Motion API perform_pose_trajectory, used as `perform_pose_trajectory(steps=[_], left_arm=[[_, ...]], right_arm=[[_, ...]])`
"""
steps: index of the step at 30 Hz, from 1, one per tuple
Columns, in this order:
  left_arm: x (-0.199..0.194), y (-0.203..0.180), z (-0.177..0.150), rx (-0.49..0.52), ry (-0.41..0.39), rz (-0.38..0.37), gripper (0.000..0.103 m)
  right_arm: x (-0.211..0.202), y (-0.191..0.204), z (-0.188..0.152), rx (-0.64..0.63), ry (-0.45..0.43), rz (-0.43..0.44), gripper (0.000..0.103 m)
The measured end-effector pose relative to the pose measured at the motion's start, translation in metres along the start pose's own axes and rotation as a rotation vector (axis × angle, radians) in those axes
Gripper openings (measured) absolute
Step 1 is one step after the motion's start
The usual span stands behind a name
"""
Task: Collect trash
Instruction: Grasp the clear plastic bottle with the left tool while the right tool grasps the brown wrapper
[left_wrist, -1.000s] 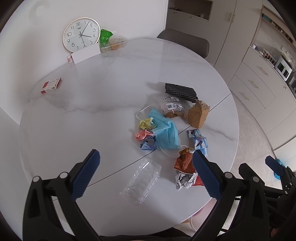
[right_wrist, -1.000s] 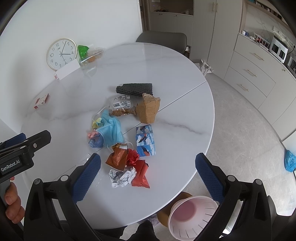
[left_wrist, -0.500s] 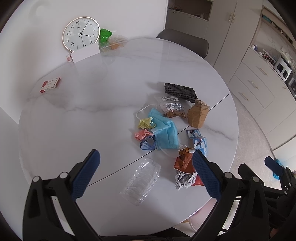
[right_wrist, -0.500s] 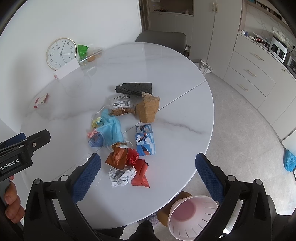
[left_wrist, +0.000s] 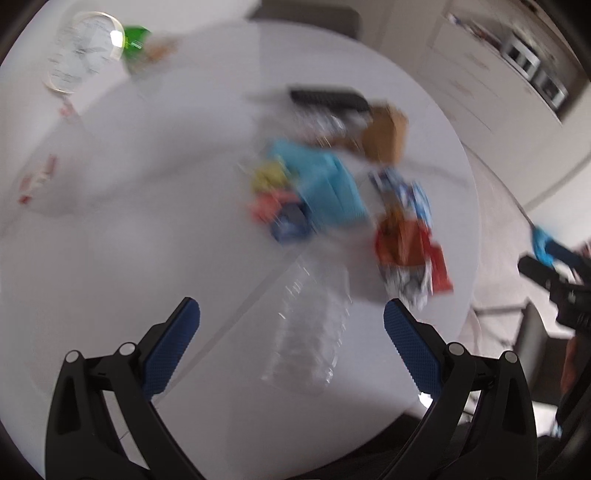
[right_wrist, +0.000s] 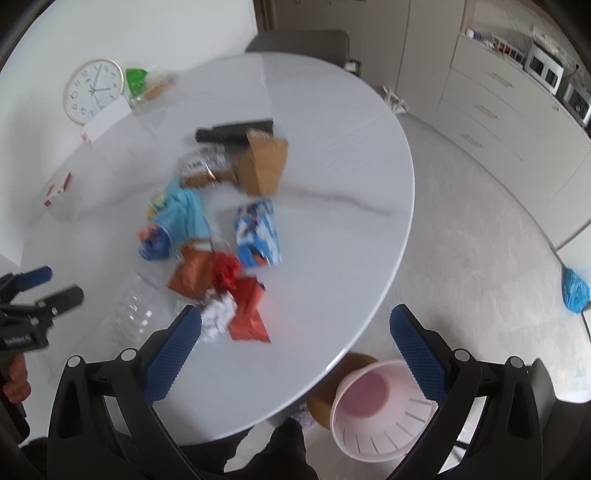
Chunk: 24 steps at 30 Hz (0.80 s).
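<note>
Both sets of jaws stand wide apart and hold nothing: the left gripper (left_wrist: 291, 325) hangs over the near part of the round white bench (right_wrist: 332, 177), and the right gripper (right_wrist: 295, 328) over its near edge. Directly ahead of the left one lies a clear plastic bottle (left_wrist: 314, 325), flat on the bench. On the floor below the bench edge, close to the right gripper, stands a pink bin (right_wrist: 380, 402). Just beyond the bottle sits the trash pile: a crumpled white paper (right_wrist: 218, 317) touching a red wrapper (right_wrist: 247, 314), an orange-brown wrapper (right_wrist: 192, 273), a blue-and-white packet (right_wrist: 258, 232), and a light blue face mask (right_wrist: 184, 218). Farther back are a brown paper box (right_wrist: 264, 166) and a black mesh sleeve (right_wrist: 232, 134). At the far rim a wall clock (right_wrist: 94, 90) leans by a green bag (right_wrist: 136, 82). The left view is badly blurred.
</note>
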<state>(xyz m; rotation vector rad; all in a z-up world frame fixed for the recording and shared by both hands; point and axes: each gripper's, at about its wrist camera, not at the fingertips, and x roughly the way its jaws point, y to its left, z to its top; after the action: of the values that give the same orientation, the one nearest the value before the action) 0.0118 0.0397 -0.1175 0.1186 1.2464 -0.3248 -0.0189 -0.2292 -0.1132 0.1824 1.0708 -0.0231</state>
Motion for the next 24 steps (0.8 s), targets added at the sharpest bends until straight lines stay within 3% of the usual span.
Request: perform_pose_trajectory(steps=[9,12,14,20,24], left_arm=[[0.072,-0.029,-0.005,0.188,0.147,-0.006,0.094],[0.082,-0.027,-0.006,0.219,0.176,-0.001,0.078],[0.086,-0.024,-0.007,0.214,0.188,-0.005,0.061],[0.084,-0.004,-0.007,0.176,0.168,-0.028,0.061],[0.077,0.015,-0.010,0.124,0.171,-0.059,0.061]], right_arm=[[0.017,-0.001,-0.020,0.026,0.053,0.012,0.101],[0.020,0.005,-0.021,0.026,0.064,0.036,0.101],[0.024,0.012,-0.018,0.027,0.066,0.061,0.101],[0.036,0.045,0.006,0.014,0.053,0.164,0.101],[0.056,0.065,0.022,0.040,0.086,0.191,0.090]])
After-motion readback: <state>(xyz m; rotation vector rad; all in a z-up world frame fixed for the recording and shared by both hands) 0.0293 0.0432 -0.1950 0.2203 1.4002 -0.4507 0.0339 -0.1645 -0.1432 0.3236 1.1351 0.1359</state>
